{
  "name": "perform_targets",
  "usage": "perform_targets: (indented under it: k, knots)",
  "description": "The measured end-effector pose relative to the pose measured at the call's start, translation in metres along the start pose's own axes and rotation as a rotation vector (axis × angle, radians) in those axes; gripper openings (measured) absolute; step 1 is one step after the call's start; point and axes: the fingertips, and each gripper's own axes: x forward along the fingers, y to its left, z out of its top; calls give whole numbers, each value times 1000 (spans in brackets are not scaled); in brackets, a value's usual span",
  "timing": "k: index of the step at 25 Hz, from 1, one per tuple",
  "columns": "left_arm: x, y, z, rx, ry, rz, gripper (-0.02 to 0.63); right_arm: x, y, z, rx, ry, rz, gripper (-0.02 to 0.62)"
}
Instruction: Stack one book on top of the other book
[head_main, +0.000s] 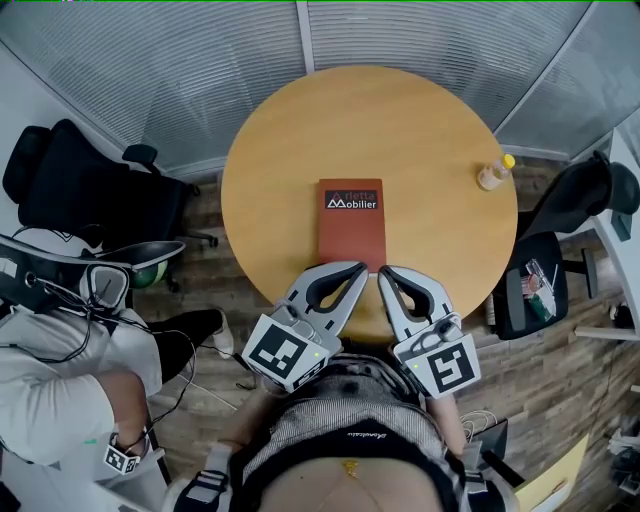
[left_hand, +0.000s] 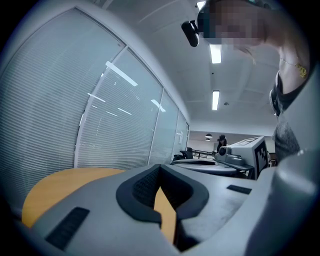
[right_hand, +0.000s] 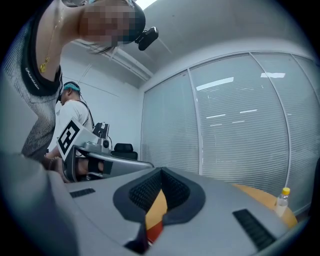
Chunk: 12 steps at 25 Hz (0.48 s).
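Side by side, left grey gripper (head_main: 362, 266) and right grey gripper (head_main: 383, 271) had jaws closed on nothing, red-brown rectangular book (head_main: 351, 232) lay just ahead of their tips on round wooden table (head_main: 285, 150)

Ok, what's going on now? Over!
Left gripper and right gripper both shut, empty. One red book showing, flat on table. Bottle off right, clear.

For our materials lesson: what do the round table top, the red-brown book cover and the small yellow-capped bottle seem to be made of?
Round tan table top: likely wood or wood-look laminate; smooth, even, matte colour.
Red-brown book cover: probably matte card or board; flat, printed white lettering.
Small yellow-capped bottle: seemingly clear plastic; pale, see-through body.
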Motion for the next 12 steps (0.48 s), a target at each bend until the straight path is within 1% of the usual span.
perform_targets:
  k: [12]
  knots:
    - [2, 3, -5, 4, 16, 1, 17, 2, -1, -3, -1, 13, -2, 23]
